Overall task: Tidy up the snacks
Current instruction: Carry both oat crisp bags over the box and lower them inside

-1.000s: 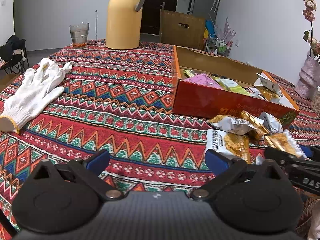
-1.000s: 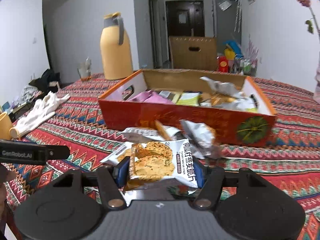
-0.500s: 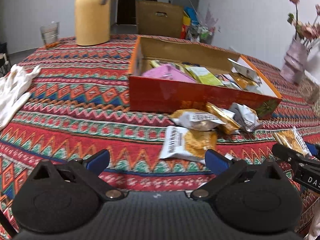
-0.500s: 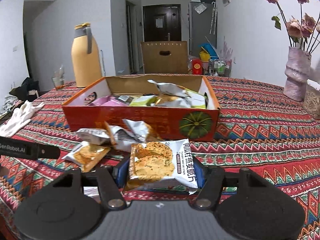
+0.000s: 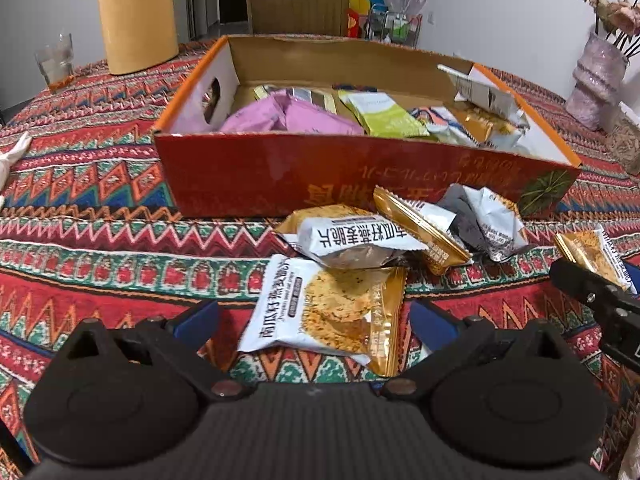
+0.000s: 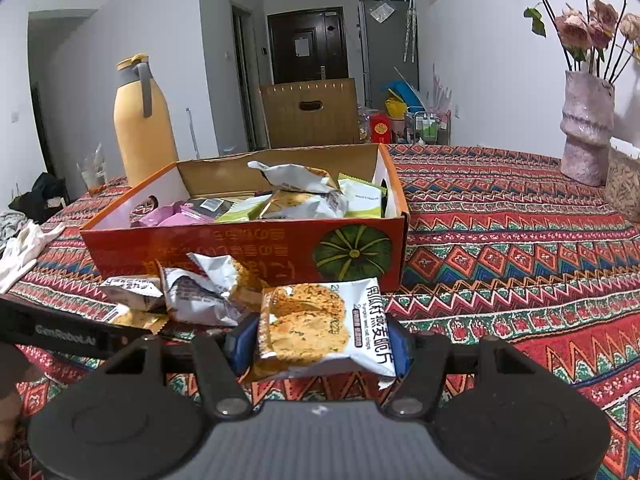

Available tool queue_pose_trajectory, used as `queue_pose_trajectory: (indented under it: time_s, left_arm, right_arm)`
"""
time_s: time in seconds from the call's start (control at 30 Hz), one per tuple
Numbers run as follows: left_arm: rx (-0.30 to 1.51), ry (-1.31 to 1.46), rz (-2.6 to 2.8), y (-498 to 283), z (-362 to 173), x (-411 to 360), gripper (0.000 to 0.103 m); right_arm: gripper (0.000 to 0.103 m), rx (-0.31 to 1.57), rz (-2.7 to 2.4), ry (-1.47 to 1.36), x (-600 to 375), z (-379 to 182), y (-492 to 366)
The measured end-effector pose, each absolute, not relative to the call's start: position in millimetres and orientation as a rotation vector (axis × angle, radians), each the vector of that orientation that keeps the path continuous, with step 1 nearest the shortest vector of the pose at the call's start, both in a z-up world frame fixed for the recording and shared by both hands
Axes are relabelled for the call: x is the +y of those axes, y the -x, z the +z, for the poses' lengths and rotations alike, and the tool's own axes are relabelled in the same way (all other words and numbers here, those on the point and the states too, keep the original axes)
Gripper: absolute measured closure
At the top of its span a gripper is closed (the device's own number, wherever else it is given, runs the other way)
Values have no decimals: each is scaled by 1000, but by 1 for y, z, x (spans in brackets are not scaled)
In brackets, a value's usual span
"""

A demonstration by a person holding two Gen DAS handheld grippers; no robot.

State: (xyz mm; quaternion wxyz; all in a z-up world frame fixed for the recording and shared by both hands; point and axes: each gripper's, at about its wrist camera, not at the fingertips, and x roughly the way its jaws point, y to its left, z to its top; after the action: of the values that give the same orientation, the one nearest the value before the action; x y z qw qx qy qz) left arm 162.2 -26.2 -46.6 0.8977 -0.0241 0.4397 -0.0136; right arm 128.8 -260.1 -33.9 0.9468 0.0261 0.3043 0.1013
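Note:
An orange cardboard box (image 5: 240,176) holds several snack packets (image 5: 376,118); it also shows in the right wrist view (image 6: 240,248). Loose packets (image 5: 360,236) lie on the cloth in front of it. My left gripper (image 5: 314,322) is open, its blue pads on either side of a white-and-gold cracker packet (image 5: 332,308) lying on the table. My right gripper (image 6: 318,344) is shut on another cracker packet (image 6: 320,324), held above the table in front of the box's right corner. It shows at the right edge of the left wrist view (image 5: 592,248).
A yellow thermos (image 5: 136,12) and a glass (image 5: 56,60) stand at the back left. A white glove (image 6: 20,252) lies at the left. A pink vase of flowers (image 6: 586,128) stands at the right. A patterned cloth (image 6: 520,240) covers the table.
My left gripper has moved right and forward, from facing the glove and thermos to straddling a cracker packet. My right gripper has carried its packet rightward, towards the box's right corner.

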Motion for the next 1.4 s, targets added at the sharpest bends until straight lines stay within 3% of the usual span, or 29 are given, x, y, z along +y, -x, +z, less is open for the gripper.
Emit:
queue_pose_trajectory:
  time_s: [0.8,0.87,1.0,1.03,1.4]
  left_arm:
    - [857,-2,27,-161,-54,-33,0]
    - [855,-1,30,-159,-53,-32,3]
    - [840,-1,27,-152,-47,-32,29]
    - [840,0,23,-150,-46,-32,31]
    - [812,10,10,-132,-35,-27,35]
  right_arm:
    - [40,631,225,-86,-260,-45,-133]
    - [40,629,224,-84,-260,-45,-132]
    - [40,622,219,-76,-259,-44,-131]
    - [40,619,218,-75,-259,-44,-130]
    - [40,587,220,-37,-254,-31,-117]
